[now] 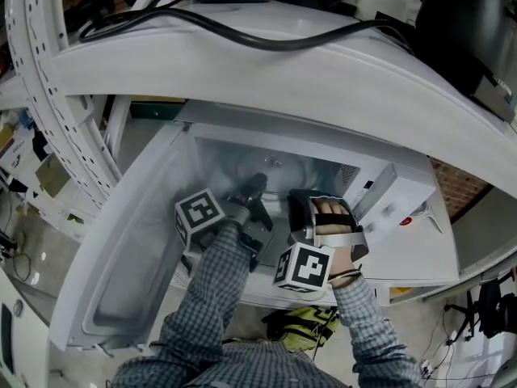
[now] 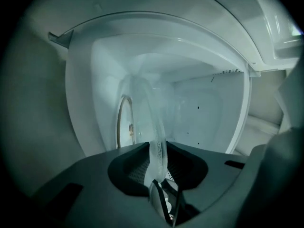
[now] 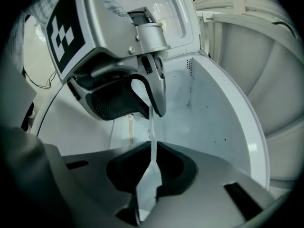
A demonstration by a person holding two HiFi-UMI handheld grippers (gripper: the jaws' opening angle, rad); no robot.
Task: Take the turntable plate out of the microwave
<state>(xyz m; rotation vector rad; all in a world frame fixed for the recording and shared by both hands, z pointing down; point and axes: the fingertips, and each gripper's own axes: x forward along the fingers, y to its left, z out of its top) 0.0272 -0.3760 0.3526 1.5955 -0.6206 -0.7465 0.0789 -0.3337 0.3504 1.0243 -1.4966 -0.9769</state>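
Note:
The clear glass turntable plate is inside the open microwave, with its front rim toward me. My right gripper is shut on that rim, and in the right gripper view the thin glass edge runs straight into my right gripper. My left gripper reaches in just to the left. Its jaws straddle the same rim with a gap on each side, so it stands open. The right gripper view shows my left gripper from the side, around the glass.
The microwave door hangs open at the left, and the control panel is at the right. A white shelf with a black cable overhangs the oven. A round ring shows on a cavity wall beside the plate.

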